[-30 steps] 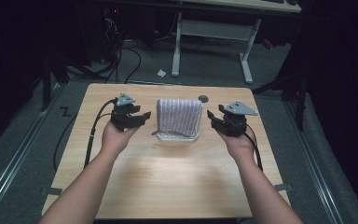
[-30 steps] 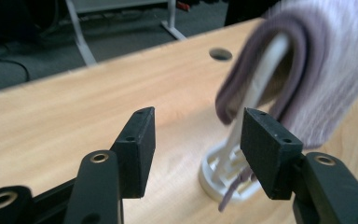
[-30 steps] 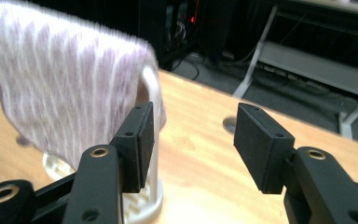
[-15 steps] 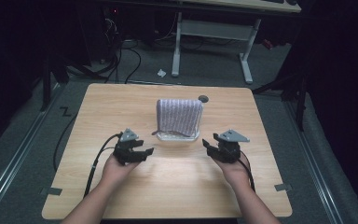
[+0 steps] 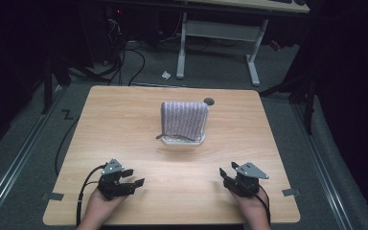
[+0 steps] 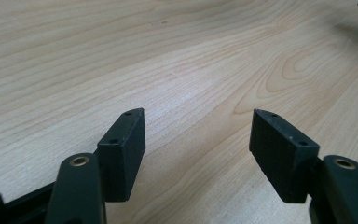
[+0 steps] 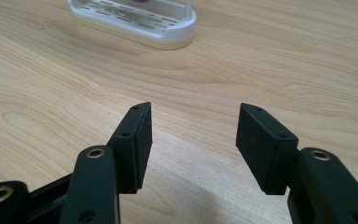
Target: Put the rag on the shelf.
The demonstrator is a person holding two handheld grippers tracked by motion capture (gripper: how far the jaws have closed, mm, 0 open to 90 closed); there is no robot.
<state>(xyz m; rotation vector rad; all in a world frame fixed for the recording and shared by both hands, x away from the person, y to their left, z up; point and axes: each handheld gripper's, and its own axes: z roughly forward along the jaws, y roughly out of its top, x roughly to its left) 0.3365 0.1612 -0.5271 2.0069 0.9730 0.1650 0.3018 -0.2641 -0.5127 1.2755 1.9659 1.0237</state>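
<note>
Left gripper (image 5: pixel 133 178) near table (image 5: pixel 124 124) front edge, left of cloth (image 5: pixel 184 120): jaws just opening, now wide, nothing between. Cloth draped over white rack (image 5: pixel 182 140) at table centre. Right gripper (image 5: pixel 225 176) right of cloth, near front edge: jaws apart, empty.

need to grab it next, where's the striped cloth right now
In the high view the striped cloth hangs over a white rack at the table's middle, just left of the small dark round hole.
</note>
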